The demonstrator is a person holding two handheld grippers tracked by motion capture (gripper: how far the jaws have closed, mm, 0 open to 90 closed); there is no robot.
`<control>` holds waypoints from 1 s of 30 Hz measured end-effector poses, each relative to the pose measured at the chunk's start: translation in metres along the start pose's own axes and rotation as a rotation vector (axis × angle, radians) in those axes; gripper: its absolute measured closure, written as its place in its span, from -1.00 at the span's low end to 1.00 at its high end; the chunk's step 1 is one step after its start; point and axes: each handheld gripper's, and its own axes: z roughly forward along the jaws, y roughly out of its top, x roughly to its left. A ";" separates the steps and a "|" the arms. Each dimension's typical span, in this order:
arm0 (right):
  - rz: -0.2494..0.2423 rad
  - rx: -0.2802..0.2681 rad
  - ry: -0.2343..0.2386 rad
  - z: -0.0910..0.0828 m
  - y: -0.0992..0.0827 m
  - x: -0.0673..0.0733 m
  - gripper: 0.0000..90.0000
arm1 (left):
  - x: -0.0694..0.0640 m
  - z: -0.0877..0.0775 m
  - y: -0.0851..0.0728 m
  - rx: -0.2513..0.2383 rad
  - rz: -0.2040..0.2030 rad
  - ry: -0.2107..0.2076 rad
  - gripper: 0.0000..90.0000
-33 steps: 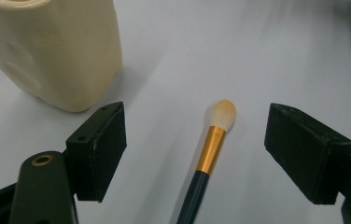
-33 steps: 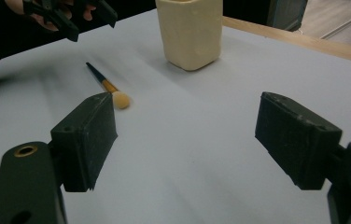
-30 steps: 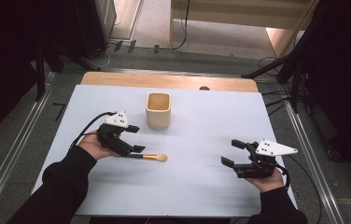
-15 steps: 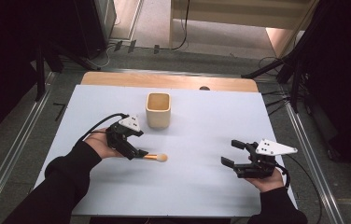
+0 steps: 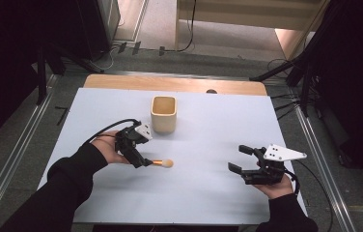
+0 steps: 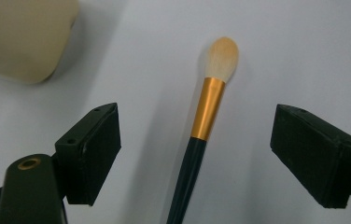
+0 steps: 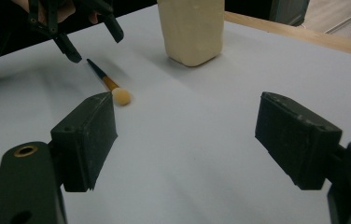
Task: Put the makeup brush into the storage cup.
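Since the earlier frame the left gripper [image 5: 141, 162] has swung round over the makeup brush [image 5: 160, 163] and its jaws have just been opening — they now stand released on either side of the dark handle without touching it, the brush lying flat on the white table [image 5: 208, 203] in front of the beige cup [image 5: 163, 114]. Right gripper [image 5: 240, 159] rests released, well apart. Risk: the handle is thin and lies flat — a high or skewed closure could roll it away or pinch only the ferrule.

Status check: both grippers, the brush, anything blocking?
Left gripper open, just widened, astride brush, not gripping. Right gripper open, idle. Brush flat on table. Cup behind it, path clear.
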 end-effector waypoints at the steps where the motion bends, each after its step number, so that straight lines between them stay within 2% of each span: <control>1: 0.000 0.000 0.000 0.000 0.000 0.000 -0.53 | -0.001 0.001 0.001 0.008 -0.001 -0.001 -0.62; 2: 0.000 0.001 -0.002 0.000 0.000 0.000 -0.53 | -0.002 0.003 0.003 0.043 0.019 0.001 -0.62; 6: -0.004 0.001 -0.001 0.001 0.000 0.000 -0.53 | -0.003 0.005 0.006 0.067 0.023 -0.001 -0.61; 12: -0.005 0.004 -0.002 0.001 0.000 0.000 -0.53 | -0.005 0.009 0.012 0.146 0.064 -0.014 -0.59; 15: -0.003 0.003 0.000 0.001 0.000 0.000 -0.53 | -0.006 0.010 0.015 0.176 0.109 -0.014 -0.54; 22: -0.003 0.006 0.002 0.001 0.000 0.001 -0.53 | -0.006 0.015 0.022 0.228 0.132 -0.024 -0.52; 30: -0.002 0.008 -0.003 0.001 0.000 0.000 -0.53 | -0.005 0.020 0.021 0.236 0.137 -0.027 -0.51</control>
